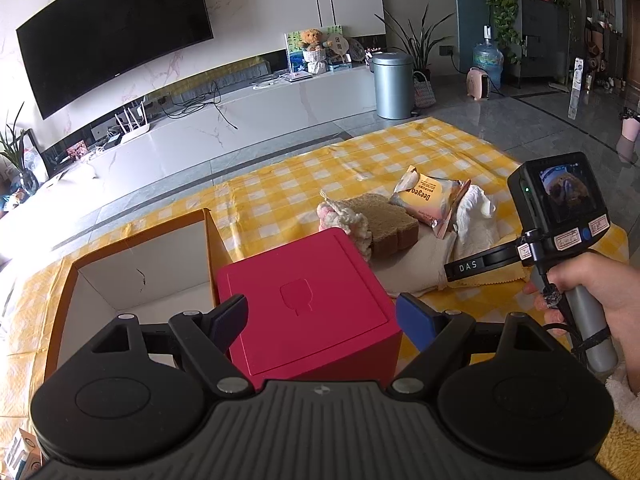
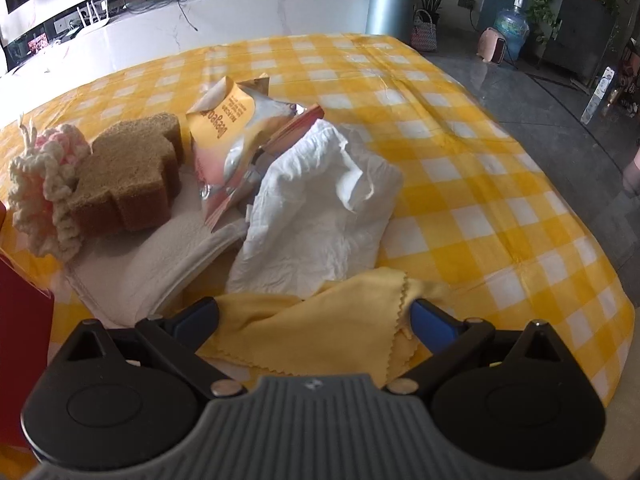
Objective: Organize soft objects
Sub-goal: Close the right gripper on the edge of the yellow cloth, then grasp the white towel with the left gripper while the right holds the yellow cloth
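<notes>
Yellow cloth (image 2: 320, 320), pinked along its edge, lies bunched between your right gripper (image 2: 316, 316) fingers, which are spread to either side of it and not yet closed. Beyond it, toward twelve o'clock, sits the crumpled white tissue (image 2: 320, 216); at eleven the folded beige towel (image 2: 160, 256) carries the brown sponge (image 2: 132, 180) and the pink-and-cream crochet piece (image 2: 40, 192), with the wipes packet (image 2: 236, 128) behind. All of it rests on the checked tablecloth (image 2: 480, 160).

Your left gripper (image 1: 320, 316) hovers with fingers spread wide, straddling the red box (image 1: 304, 296) without touching it as far as I can tell.

Only the left view shows the open cardboard box (image 1: 140, 264) at ten o'clock, and it holds nothing visible, so I judge the sorting barely begun: every soft item remains outside. Only the right view shows the cloth clearly.
</notes>
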### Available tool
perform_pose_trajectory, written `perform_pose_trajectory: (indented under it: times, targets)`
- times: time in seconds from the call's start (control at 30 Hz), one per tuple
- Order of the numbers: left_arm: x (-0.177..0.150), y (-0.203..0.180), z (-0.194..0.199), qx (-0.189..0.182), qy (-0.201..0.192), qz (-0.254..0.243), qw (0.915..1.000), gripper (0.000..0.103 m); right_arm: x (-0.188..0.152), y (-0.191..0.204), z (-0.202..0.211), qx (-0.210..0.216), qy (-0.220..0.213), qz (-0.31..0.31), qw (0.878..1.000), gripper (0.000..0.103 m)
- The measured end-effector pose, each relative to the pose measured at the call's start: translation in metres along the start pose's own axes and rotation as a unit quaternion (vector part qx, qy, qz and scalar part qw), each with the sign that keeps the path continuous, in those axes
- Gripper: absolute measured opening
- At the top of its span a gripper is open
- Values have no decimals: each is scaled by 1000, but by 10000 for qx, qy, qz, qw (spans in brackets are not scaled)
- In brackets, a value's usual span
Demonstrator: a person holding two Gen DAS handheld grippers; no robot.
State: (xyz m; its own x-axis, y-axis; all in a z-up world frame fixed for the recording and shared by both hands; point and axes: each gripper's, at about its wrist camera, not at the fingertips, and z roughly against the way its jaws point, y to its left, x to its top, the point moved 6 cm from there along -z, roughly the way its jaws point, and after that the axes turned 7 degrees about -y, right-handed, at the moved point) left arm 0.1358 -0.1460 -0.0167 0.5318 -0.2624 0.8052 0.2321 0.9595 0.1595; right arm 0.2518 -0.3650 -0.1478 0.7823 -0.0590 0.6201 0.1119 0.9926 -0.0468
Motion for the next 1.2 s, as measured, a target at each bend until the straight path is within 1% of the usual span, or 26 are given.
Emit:
perform_pose_trajectory:
  times: [0.03,0.07,0.13,0.2,0.23,0.3,0.33,0.37,0.4,0.43,0.47,0.57,0.7,0.8,0.9,1.03,1.07,1.13,1.2]
  targets:
    - [1,0,2,24,-5,-26,10000,98,-3,-1,-5,-67,156,34,9998,100]
    - [1,0,4,56,-7,-56,10000,98,-4,-3,-5,8,109,-103,9999,100]
    - [2,1,6,112,-7,-102,9999,98,-6,-9,-5,75,217,-319,9992,100]
    - [3,2,8,143,7,-108,9998,98,-7,-9,-3,85,235,-292,9993,97]
    - [5,2,9,150,27,-96,9998,98,-7,-7,-1,109,213,-255,9994,93]
    - [7,4,11,140,51,-66,9999,98,-6,-5,4,158,135,-175,9996,79]
    - [8,5,12,129,59,-57,9999,98,-5,-5,8,157,83,-164,9997,64]
    - [9,5,12,128,62,-63,9999,98,-6,-5,12,142,46,-180,9997,41]
    - [10,4,13,137,65,-78,9999,98,-6,-7,15,76,45,-159,9998,28]
    - [12,4,13,147,60,-111,9998,98,-8,-11,18,-9,83,-151,9999,4]
    - [13,3,13,148,54,-154,9998,98,-10,-14,21,-29,112,-208,9997,4]
    - [19,-2,9,164,106,-325,9993,98,-11,-25,30,161,33,-550,9984,4]
    - [28,-18,-2,53,150,-621,9979,98,1,-39,58,537,-530,-1085,9912,4]
    - [34,-38,-14,-106,184,-770,9968,98,5,-42,66,668,-731,-1243,9873,4]
    - [37,-58,-32,-359,354,-865,9950,98,4,-44,64,590,-702,-1264,9877,4]
    - [37,-84,-64,-715,774,-983,9896,98,1,-51,60,594,-657,-1383,9864,4]
    - [39,-89,-70,-757,814,-1038,9884,97,1,-52,59,590,-653,-1405,9862,4]
    - [43,-95,-80,-859,753,-1062,9878,97,-1,-56,59,592,-659,-1456,9854,4]
    - [45,-103,-93,-994,878,-1172,9842,97,-1,-57,60,608,-668,-1469,9850,4]
